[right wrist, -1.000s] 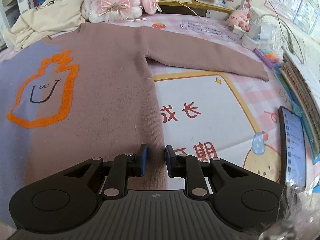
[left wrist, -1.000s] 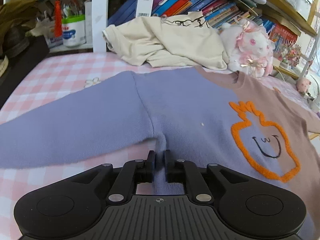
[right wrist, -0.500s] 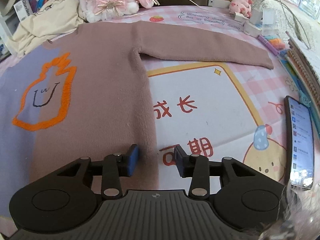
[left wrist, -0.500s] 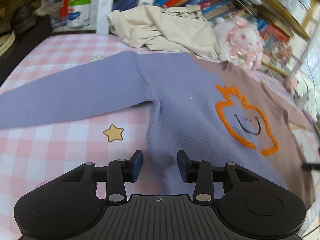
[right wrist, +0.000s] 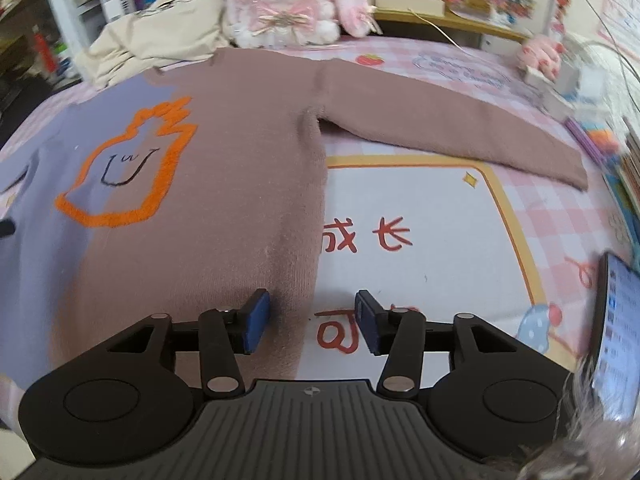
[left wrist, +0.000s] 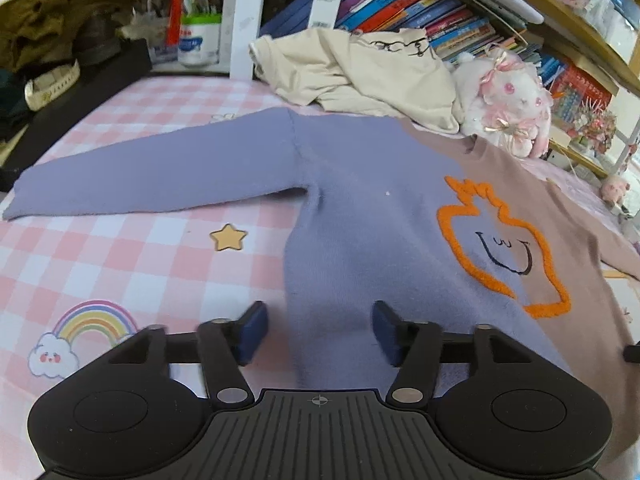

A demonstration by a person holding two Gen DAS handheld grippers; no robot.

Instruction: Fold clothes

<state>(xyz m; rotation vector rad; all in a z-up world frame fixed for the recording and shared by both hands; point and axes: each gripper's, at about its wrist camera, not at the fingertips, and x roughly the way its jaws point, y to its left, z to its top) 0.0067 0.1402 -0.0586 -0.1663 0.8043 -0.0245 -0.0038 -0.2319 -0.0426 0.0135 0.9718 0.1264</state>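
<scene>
A two-tone sweater [left wrist: 360, 200] lies flat on the pink checked cloth, lilac on one half and dusty brown [right wrist: 240, 160] on the other, with an orange outlined face on the chest. Both sleeves are spread out sideways. My left gripper [left wrist: 318, 334] hovers over the lilac side hem, its jaws opening, the fabric edge lying between them untouched. My right gripper [right wrist: 312, 322] sits over the brown side edge, jaws also opening, the pads [right wrist: 256, 320] clear of the knit.
A cream garment [left wrist: 352, 72] is heaped behind the sweater next to a white plush rabbit [right wrist: 280, 4]. Bookshelves stand at the back. A phone [right wrist: 616, 340] and stacked books lie at the right edge; a dark board [left wrist: 72, 108] borders the left.
Both grippers went from shut on the sweater's side edges to open, letting the fabric go. Both drew back toward the hem, the left one farther.
</scene>
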